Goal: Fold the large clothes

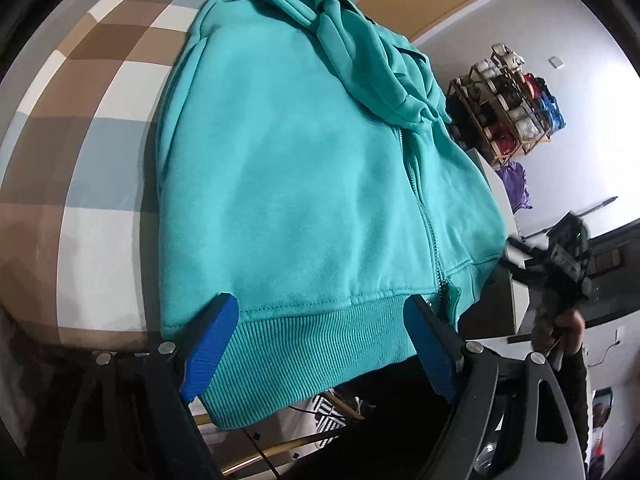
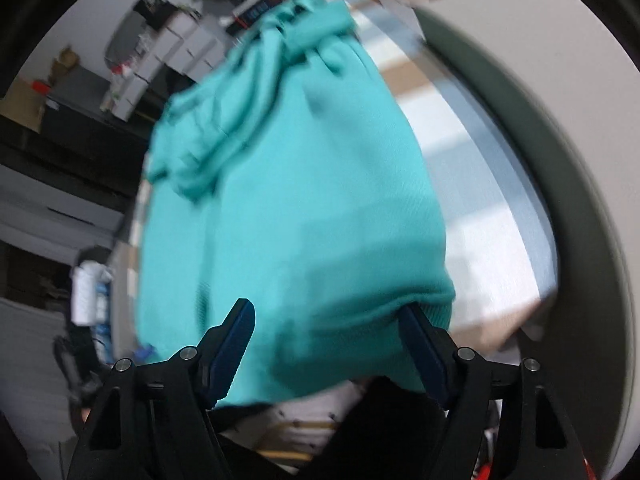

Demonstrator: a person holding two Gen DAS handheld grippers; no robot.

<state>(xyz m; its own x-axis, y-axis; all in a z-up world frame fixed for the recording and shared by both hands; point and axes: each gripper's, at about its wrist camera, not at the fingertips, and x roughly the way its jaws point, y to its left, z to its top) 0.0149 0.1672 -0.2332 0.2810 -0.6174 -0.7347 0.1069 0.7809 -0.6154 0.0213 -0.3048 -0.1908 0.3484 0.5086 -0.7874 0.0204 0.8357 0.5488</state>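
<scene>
Teal zip hoodie [image 1: 304, 168], sleeves folded in.

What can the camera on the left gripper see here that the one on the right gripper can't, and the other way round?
Only the left wrist view shows the hoodie's zipper, its ribbed hem, a wooden rack by the wall, and the right gripper off to the side.

Only the right wrist view, which is blurred, shows white boxes stacked in the background.

Both show the teal hoodie on the checked cover, with its bottom edge lying between open blue fingers.
</scene>
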